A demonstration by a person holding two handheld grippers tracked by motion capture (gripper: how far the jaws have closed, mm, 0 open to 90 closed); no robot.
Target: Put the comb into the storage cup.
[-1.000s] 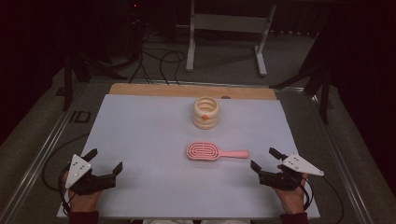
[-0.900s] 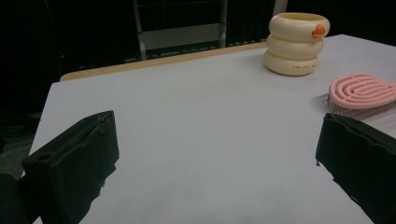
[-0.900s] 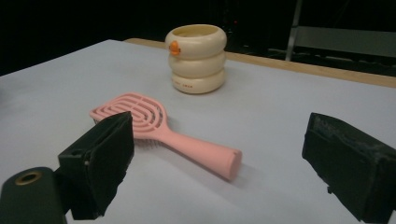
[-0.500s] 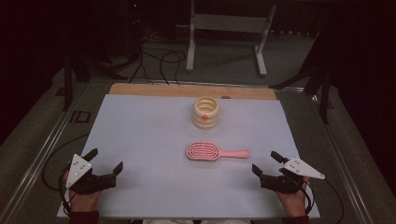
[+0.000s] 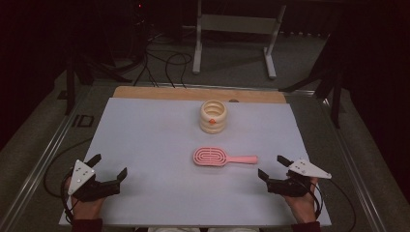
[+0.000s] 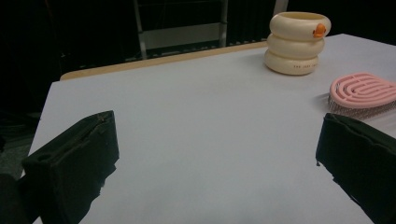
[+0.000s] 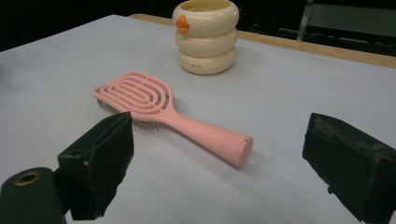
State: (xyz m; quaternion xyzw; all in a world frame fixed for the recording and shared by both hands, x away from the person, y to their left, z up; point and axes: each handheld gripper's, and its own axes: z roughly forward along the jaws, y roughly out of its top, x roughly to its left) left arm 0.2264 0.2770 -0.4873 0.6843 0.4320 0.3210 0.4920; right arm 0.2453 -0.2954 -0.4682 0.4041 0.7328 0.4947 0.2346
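Flanking a pink hairbrush [image 5: 224, 156] — two grippers, jaws spread wide, holding nothing.
The brush lies bristles-down just before the cream ringed cup [image 5: 213, 116]; the right gripper [image 5: 276, 167] sits near its handle, the left gripper [image 5: 108, 167] well apart.

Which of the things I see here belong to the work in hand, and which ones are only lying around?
Belonging to the work:
- pink hairbrush, lying bristles down, nearest the open right tool
- cream ringed holder with an orange mark, upright behind the brush
- left tool, open

Only lying around:
- cables on the floor
- metal stand beyond the table
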